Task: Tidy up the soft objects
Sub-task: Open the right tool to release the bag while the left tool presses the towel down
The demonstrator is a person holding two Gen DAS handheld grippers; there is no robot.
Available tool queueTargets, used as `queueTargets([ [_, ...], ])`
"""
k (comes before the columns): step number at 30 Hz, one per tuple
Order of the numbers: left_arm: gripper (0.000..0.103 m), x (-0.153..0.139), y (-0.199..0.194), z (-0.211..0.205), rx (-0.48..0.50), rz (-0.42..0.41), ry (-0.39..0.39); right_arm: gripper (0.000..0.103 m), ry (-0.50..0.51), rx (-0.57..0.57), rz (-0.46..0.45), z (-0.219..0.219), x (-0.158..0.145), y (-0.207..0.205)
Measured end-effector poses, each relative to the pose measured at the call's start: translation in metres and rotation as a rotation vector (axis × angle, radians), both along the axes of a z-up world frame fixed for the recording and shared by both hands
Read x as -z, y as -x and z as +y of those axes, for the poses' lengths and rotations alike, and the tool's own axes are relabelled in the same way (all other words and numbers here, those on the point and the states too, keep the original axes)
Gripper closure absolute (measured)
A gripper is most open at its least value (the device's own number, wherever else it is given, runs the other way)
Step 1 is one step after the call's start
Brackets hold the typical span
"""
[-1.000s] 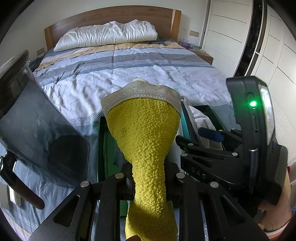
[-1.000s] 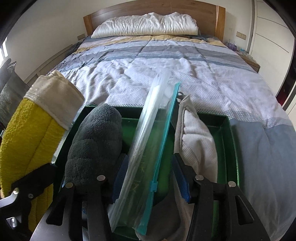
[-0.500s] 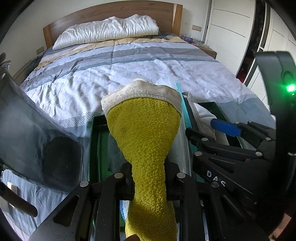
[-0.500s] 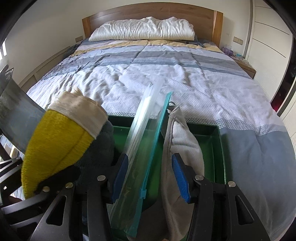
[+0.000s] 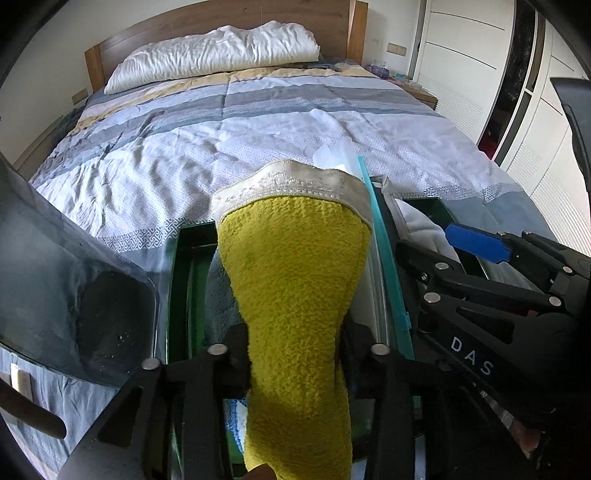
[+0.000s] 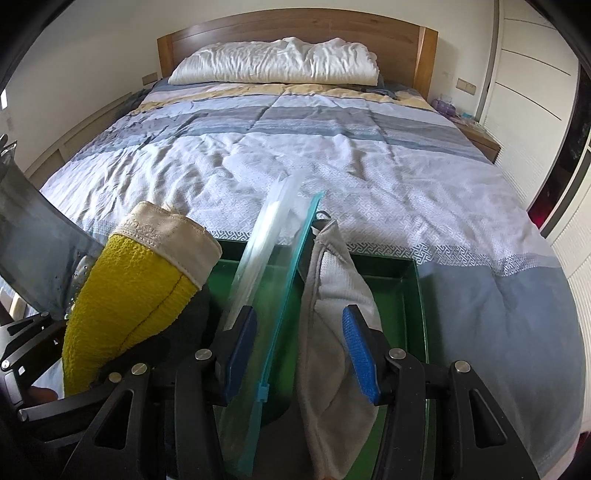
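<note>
a bed (image 6: pixel 295 155) with a striped quilt fills the room, a white pillow (image 6: pixel 275 61) against its wooden headboard (image 6: pixel 295 26) and white wardrobe doors (image 5: pixel 465 74) beside the bed. at the foot of the bed sits a green tray (image 6: pixel 415 291). standing in the tray are a clear zip bag (image 6: pixel 266 310) and, just beside it, a white-grey cloth (image 6: pixel 332 332); the right gripper (image 6: pixel 301 350), its blue pads set wide, straddles both. the left gripper (image 5: pixel 295 354) is clamped narrow on a yellow cloth (image 5: pixel 295 280), held above the tray's left side, over a dark cloth (image 6: pixel 192 321).
</note>
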State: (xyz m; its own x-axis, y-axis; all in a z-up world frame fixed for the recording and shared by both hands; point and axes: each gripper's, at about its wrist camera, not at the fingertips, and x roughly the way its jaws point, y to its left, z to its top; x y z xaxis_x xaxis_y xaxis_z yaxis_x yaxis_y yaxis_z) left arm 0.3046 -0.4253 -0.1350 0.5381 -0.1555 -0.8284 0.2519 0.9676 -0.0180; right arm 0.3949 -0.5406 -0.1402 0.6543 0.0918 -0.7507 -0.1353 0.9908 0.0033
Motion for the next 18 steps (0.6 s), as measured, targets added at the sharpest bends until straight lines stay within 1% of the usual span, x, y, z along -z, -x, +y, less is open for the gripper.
queueTargets([
  [6,0.056,0.0009,-0.0022,-0.0034,-0.001,-0.001,-0.004,0.054,0.010,0.009,-0.003,-0.0040,-0.0010,0.0000],
  [9,0.053,0.0011,-0.0026,-0.0035,0.001,0.002,-0.001,0.054,0.016,0.011,-0.005,-0.0055,-0.0018,0.0003],
  [12,0.043,0.0016,-0.0037,-0.0032,-0.001,0.003,0.003,0.054,0.020,0.015,-0.005,-0.0070,-0.0018,0.0001],
  [14,0.042,0.0018,-0.0041,-0.0036,0.004,0.005,0.003,0.054,0.020,0.019,-0.006,-0.0085,-0.0021,-0.0001],
  [15,0.040,0.0019,-0.0051,-0.0040,0.001,0.005,0.002,0.054,0.022,0.019,-0.007,-0.0089,-0.0022,-0.0003],
  [16,0.035,0.0020,-0.0055,-0.0042,0.000,0.004,0.002,0.054,0.022,0.020,-0.008,-0.0096,-0.0024,-0.0006],
  [18,0.033,0.0027,-0.0062,-0.0046,0.003,0.008,0.006,0.054,0.022,0.020,-0.010,-0.0106,-0.0024,-0.0008],
])
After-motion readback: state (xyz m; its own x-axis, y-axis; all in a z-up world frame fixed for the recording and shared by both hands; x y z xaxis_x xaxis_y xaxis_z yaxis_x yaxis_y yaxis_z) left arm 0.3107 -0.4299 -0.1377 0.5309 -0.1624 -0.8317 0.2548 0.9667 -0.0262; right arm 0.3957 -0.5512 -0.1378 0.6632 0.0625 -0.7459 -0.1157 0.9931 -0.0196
